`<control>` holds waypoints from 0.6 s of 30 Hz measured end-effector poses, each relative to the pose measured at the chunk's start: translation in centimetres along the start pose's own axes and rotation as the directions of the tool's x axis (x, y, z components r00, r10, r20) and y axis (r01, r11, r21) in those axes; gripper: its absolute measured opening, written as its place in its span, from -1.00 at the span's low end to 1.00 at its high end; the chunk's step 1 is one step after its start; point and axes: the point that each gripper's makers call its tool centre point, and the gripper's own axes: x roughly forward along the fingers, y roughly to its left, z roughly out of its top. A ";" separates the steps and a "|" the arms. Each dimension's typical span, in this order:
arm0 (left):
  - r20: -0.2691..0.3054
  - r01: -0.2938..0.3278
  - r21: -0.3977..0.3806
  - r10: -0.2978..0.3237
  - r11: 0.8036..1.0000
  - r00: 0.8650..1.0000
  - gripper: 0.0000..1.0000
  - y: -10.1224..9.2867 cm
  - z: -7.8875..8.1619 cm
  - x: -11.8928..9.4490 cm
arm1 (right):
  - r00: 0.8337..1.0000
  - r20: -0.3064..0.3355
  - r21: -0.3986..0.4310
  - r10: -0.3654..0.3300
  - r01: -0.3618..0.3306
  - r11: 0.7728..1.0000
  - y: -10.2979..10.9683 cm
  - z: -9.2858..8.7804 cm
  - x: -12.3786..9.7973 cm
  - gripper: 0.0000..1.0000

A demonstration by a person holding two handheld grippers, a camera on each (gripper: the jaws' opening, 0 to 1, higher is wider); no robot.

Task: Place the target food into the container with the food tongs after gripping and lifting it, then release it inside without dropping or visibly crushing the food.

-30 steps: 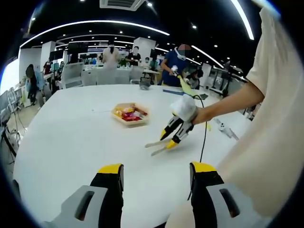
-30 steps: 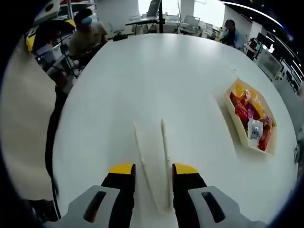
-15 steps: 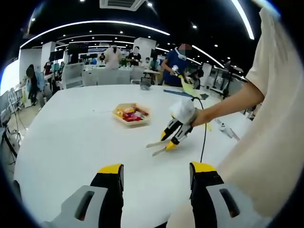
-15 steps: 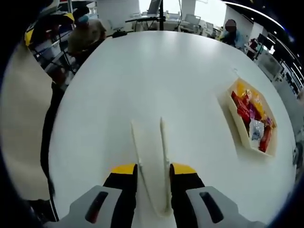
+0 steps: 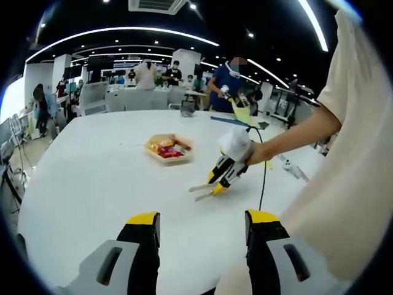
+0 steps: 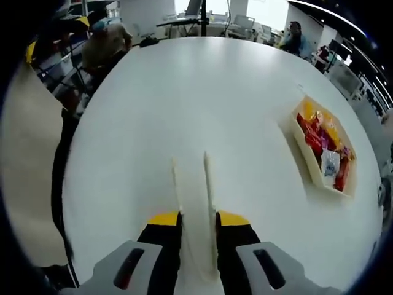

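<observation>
Narrowed since a second ago, the right gripper (image 6: 198, 216) is clamped on food tongs (image 6: 191, 184) over a white table (image 6: 184, 92) in an open office; the left gripper (image 5: 201, 222) is held agape, empty, the container (image 6: 323, 153) well apart

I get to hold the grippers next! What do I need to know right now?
Right gripper: shut on the food tongs, which point forward over the white table.
Left gripper: open, holding nothing, held back above the table.
The container sits ahead and to the right in the right gripper view, with colourful packets of food inside.
Done: tongs picked up.
Left: grip a food piece gently, lift it, release it inside the container. Which piece is the target isn't clear.
</observation>
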 end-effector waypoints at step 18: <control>0.039 0.059 0.058 -0.061 0.997 0.997 0.07 -0.4 1.4 1.0 | 0.997 0.077 -0.025 0.000 0.002 1.000 1.8 5.0 -3.8 -0.59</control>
